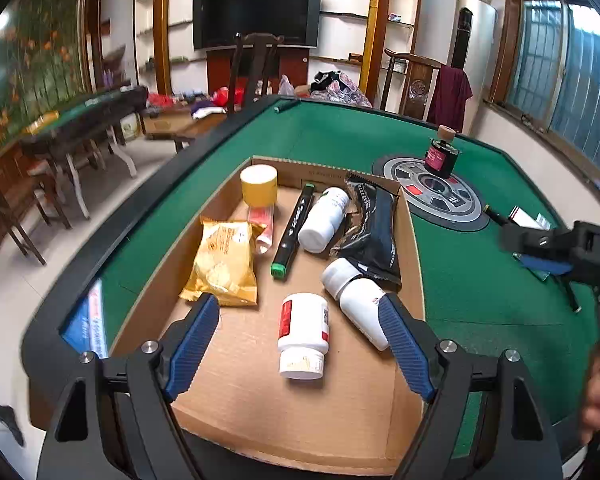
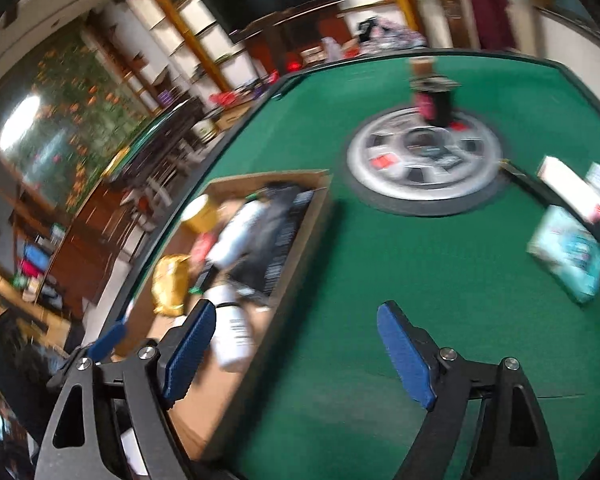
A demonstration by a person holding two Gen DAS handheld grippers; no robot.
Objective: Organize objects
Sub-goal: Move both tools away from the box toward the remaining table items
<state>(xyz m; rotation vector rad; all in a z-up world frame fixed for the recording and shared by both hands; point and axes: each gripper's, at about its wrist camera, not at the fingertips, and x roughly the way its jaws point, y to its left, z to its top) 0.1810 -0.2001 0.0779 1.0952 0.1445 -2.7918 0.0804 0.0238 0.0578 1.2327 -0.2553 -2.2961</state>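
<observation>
A green felt table [image 1: 480, 288] fills both views, a cardboard box [image 1: 410, 240] on its left half. In the box lie a yellow packet [image 1: 226, 264], a marker [image 1: 294, 226] and three white bottles; the nearest bottle [image 1: 304, 334] lies under the left gripper [image 1: 300, 320], cap toward the camera. That gripper is spread wide and empty. Right of the box, loose on the felt, are a teal packet [image 2: 568, 256] and a white carton [image 2: 572, 188], probably next to go; blur hides detail. They lie ahead-right of the right gripper [image 2: 300, 326], the nearer tool, also spread and empty.
</observation>
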